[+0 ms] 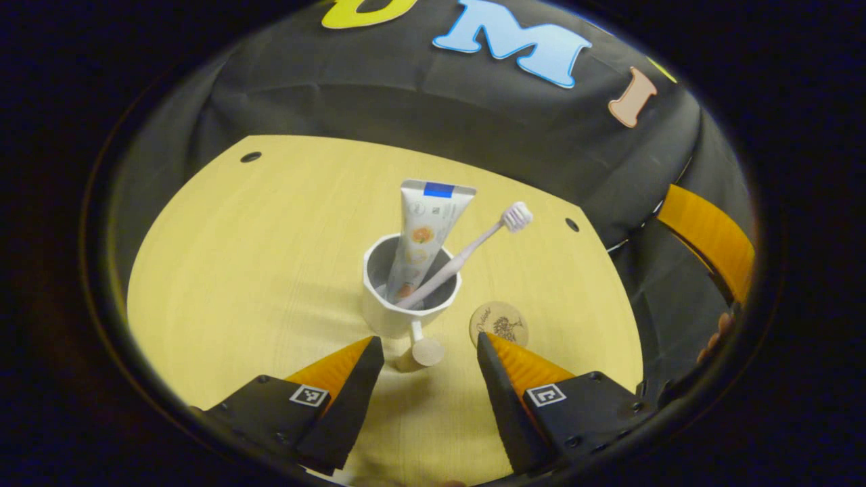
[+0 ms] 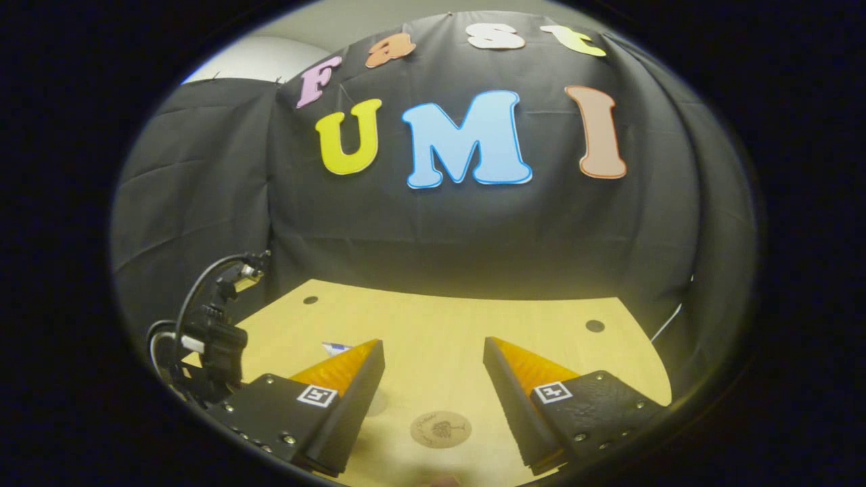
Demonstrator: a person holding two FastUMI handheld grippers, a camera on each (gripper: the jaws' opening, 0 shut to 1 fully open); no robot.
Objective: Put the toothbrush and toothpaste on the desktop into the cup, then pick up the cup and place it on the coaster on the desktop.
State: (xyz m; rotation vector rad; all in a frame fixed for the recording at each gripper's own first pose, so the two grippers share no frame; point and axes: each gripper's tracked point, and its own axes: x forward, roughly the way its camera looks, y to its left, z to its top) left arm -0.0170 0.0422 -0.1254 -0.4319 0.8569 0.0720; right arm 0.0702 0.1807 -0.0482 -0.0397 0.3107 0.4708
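A white cup (image 1: pixel 399 308) stands on the yellow wooden table (image 1: pixel 257 257). In it a toothpaste tube (image 1: pixel 427 230) stands upright and a toothbrush (image 1: pixel 473 247) leans right, bristles up. The cup's handle (image 1: pixel 425 348) points toward my left gripper (image 1: pixel 427 340), which is open, its fingertips on either side of the handle and apart from it. A round wooden coaster (image 1: pixel 498 323) lies just right of the cup. My right gripper (image 2: pixel 433 343) is open and holds nothing, above the table with the coaster (image 2: pixel 440 428) below it. The tube's top (image 2: pixel 336 348) peeks past its left finger.
Black cloth walls close in the table's far side and right. Small dark holes (image 1: pixel 250 157) (image 1: pixel 572 224) mark the table's far corners. The right gripper's body (image 1: pixel 707 233) shows at the right edge of the left gripper view. The left gripper's cabled body (image 2: pixel 210 331) sits at the left of the right gripper view.
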